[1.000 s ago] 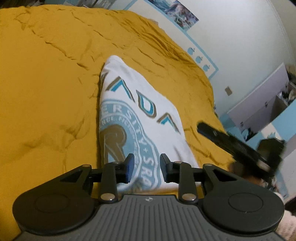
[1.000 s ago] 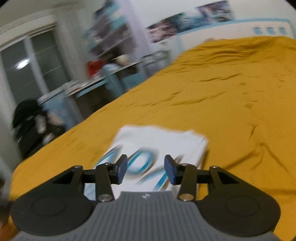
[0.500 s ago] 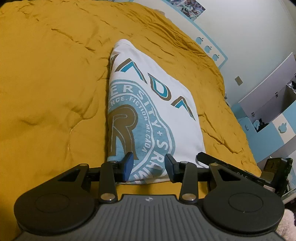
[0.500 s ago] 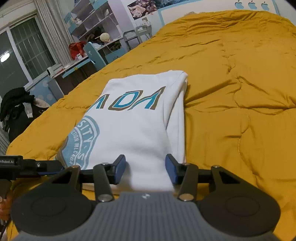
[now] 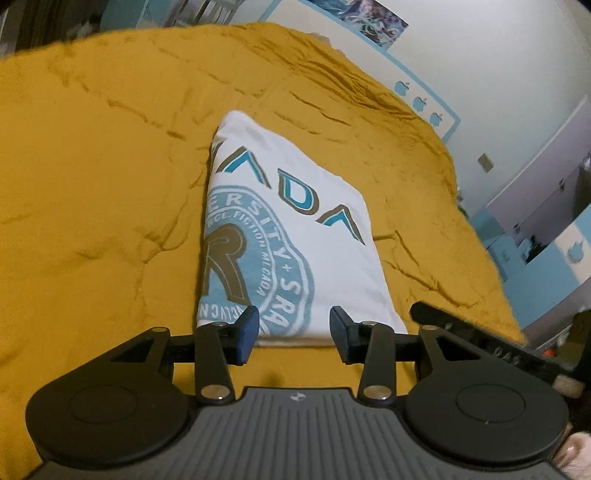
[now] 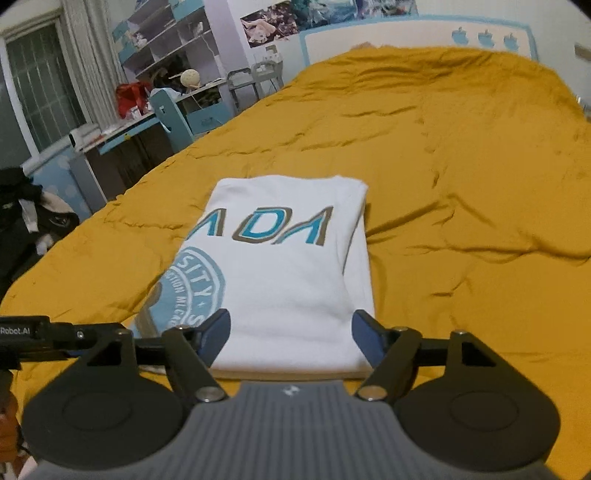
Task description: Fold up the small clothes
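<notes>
T-shirt [image 6: 284,273] folded, flat on quilt [image 6: 461,192]. Left gripper [image 5: 293,330] half-open, right gripper [image 6: 291,338] wide; both just opened further, empty. Risk: finger snagging near hem, dragging fold open.

You see a mustard bedspread [image 6: 461,155] below a pale wall [image 5: 498,55] with posters [image 6: 325,14]. Left: shelves [image 6: 166,40], desk [image 6: 122,136], window [image 6: 37,92].

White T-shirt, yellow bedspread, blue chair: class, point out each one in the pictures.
white T-shirt [image 6: 291,295], right wrist view, on its plain white front.
yellow bedspread [image 6: 480,177], right wrist view, on bare cover beyond the shirt.
blue chair [image 6: 166,110], right wrist view, on its backrest.
</notes>
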`<state>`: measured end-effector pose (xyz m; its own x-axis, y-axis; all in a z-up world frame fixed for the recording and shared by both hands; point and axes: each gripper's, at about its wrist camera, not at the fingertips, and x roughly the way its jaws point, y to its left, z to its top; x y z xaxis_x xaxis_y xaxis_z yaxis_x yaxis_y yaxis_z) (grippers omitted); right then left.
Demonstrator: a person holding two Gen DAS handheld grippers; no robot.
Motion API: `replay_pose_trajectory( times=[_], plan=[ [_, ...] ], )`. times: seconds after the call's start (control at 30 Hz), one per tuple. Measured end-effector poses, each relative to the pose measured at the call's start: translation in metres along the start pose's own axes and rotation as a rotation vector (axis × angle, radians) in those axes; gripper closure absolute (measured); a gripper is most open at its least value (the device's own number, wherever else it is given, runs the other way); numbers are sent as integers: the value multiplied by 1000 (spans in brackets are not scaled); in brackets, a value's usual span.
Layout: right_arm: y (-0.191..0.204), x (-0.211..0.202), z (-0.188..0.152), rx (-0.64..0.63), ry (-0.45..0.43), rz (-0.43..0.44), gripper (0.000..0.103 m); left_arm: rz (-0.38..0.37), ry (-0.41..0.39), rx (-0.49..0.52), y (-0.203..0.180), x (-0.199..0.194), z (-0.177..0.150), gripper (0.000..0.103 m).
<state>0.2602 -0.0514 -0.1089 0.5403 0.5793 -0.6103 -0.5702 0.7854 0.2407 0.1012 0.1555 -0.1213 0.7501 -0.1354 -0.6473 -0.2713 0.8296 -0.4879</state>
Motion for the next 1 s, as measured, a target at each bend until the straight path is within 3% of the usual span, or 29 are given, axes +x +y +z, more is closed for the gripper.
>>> replay_pose_trajectory(
  times=[0.03, 0.23, 0.4, 0.43, 0.57, 0.7, 0.87, 0.9, 1.0],
  plan=[
    [6, -9, 1, -9, -10, -12, 25, 21, -6, 18, -8, -8, -1, 50],
    [28, -53, 6, -55, -70, -8, 21, 61, -39, 96, -40, -38, -7, 32],
    [14, -25, -5, -59, -48, 6, 22, 27, -34, 94, -33, -15, -11, 31],
    [10, -16, -10, -55, -38, 2, 23, 14, -30, 79, -28, -6, -13, 32],
    [-15, 30, -23, 5, 59, -17, 50, 31, -7, 3, -3, 24, -14, 37],
    [-29, 52, -28, 17, 113, 12, 50, 59, 27, -32, 13, 44, -14, 38],
    [-28, 56, -20, -36, 147, 39, 45, 42, 34, -44, 23, 48, -16, 40],
    [-29, 52, -13, -25, 125, 45, 45, 30, 30, -51, 22, 43, -14, 40],
    [-41, 46, 13, 47, 27, 84, 29, -40, -45, -61, 21, 24, 6, 36]
  ],
)
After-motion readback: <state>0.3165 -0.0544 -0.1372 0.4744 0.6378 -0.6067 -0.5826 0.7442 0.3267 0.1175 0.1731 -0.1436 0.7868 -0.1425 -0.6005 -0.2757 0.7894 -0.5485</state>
